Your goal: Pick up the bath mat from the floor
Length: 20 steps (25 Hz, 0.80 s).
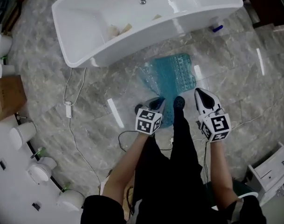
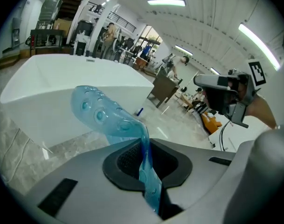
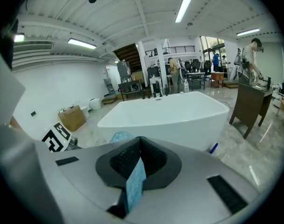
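As jaws pinch mat (image 1: 173, 73), left gripper (image 1: 158, 101), right gripper (image 1: 201, 94), angled down.

The glossy grey marbled floor (image 1: 244, 64) carries a white bathtub (image 1: 132, 22) at the far side, with a small blue-capped thing (image 1: 217, 28) lying just beside its right end. A thin white cable (image 1: 68, 107) trails across the tiles at the tub's left, a cardboard box (image 1: 9, 94) sits near the left edge, and a white drawer cabinet (image 1: 272, 171) stands at the lower right. The blue bath mat (image 1: 172, 73) hangs over the tiles in front of the tub; whether its far end touches them cannot be told.
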### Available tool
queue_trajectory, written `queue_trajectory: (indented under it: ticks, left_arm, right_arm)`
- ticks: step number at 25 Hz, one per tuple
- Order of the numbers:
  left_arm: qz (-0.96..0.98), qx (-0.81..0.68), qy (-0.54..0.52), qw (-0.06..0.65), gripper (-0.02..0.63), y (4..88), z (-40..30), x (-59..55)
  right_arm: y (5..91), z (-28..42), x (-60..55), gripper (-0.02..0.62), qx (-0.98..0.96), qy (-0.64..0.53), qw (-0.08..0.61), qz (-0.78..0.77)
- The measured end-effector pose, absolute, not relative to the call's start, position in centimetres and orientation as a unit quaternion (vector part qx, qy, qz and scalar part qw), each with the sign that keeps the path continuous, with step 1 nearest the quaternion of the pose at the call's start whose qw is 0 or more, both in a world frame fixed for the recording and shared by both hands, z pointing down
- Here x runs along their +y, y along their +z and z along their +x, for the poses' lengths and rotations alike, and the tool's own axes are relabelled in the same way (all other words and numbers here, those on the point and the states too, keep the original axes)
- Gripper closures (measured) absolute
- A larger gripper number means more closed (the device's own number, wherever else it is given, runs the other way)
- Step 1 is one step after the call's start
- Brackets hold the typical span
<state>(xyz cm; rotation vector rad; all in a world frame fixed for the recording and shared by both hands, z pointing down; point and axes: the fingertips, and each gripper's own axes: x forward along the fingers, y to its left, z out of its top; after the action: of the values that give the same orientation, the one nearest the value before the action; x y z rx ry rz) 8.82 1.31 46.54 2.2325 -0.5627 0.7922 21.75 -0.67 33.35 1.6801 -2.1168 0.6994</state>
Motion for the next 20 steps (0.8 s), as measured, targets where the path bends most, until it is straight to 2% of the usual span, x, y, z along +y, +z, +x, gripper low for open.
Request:
queue_trajectory:
  ticks: [12,20]
  left_arm:
    - [0.889,-0.237,0.252,0.299,0.567,32.4,3.2,1.0]
    - [0.906,-0.253,0.202,0.273,0.568,26.2,1.0,1.4]
  right_arm:
    - [21.6,19.7,0.6,0.583,-0.761,0.167,0.148,0.61]
    - [17.6,17.0,2.1,0.583,-0.77,0.151,0.098,0.612]
